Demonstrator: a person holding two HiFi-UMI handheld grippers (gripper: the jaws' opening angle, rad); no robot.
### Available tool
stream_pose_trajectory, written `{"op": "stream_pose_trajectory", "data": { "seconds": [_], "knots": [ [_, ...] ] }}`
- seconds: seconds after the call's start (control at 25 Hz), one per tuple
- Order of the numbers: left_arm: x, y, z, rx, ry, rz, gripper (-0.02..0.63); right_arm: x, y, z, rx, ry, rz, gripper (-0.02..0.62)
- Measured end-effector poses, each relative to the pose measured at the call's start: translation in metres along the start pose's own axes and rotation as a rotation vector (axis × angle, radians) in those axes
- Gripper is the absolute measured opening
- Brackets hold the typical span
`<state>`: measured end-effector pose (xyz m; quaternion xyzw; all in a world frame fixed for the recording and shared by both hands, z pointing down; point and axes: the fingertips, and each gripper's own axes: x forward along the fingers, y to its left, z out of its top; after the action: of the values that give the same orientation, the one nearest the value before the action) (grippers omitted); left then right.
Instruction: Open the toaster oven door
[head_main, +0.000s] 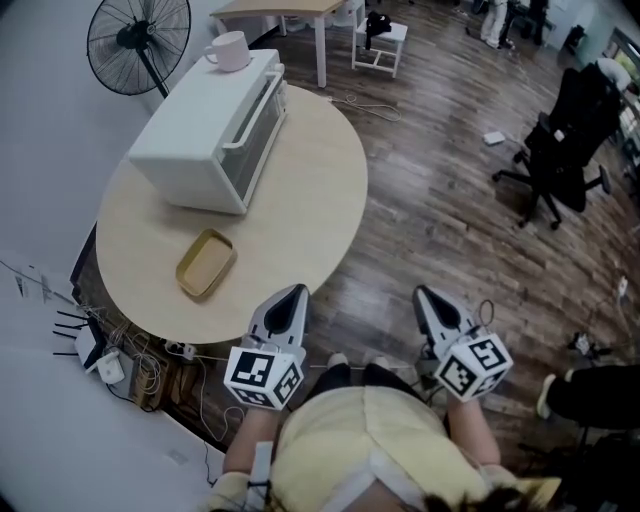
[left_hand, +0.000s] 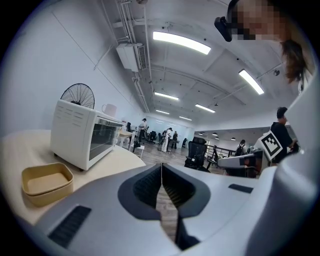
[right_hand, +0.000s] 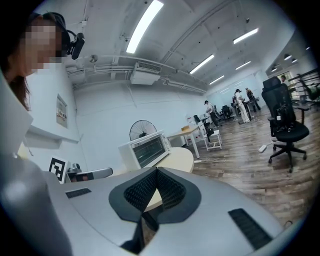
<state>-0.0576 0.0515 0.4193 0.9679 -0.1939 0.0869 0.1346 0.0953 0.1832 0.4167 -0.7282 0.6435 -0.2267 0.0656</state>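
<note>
A white toaster oven (head_main: 212, 135) stands at the far side of the round table (head_main: 300, 215), its glass door shut and its bar handle (head_main: 252, 110) along the top of the door. It shows in the left gripper view (left_hand: 82, 137) and in the right gripper view (right_hand: 145, 149) too. My left gripper (head_main: 296, 291) hovers by the table's near edge, shut and empty. My right gripper (head_main: 423, 293) hangs over the floor to the right of the table, also shut with nothing in it. Both are far from the oven.
A white mug (head_main: 230, 50) sits on top of the oven. A shallow tan tray (head_main: 205, 262) lies on the table in front of it. A standing fan (head_main: 138, 40) is behind the table, a black office chair (head_main: 570, 140) to the right, cables and a router (head_main: 90, 345) on the floor at left.
</note>
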Motion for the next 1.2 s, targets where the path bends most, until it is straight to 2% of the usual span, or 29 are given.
{"op": "stream_pose_trajectory", "data": {
  "seconds": [0.32,0.44,0.56,0.72,0.92,1.2],
  "knots": [
    [-0.006,0.016,0.007,0.012,-0.018,0.014,0.008,0.019,0.016,0.002,0.063,0.008,0.051,0.006],
    [-0.007,0.024,0.009,0.008,-0.022,0.024,0.008,0.026,0.025,0.010,0.042,0.015,0.055,0.006],
    [-0.007,0.031,0.012,0.017,-0.025,0.032,0.008,0.032,0.027,0.009,0.071,0.000,0.067,0.071],
    [-0.005,0.040,0.011,0.013,-0.019,0.037,0.008,0.040,0.032,0.006,0.110,0.005,0.079,0.089],
    [-0.005,0.048,0.009,0.014,-0.010,0.040,0.008,0.054,0.038,0.008,0.132,0.023,0.089,0.141],
    [-0.006,0.064,0.013,0.006,-0.027,0.086,0.008,0.089,0.048,0.023,0.150,0.049,0.143,0.161]
  ]
}}
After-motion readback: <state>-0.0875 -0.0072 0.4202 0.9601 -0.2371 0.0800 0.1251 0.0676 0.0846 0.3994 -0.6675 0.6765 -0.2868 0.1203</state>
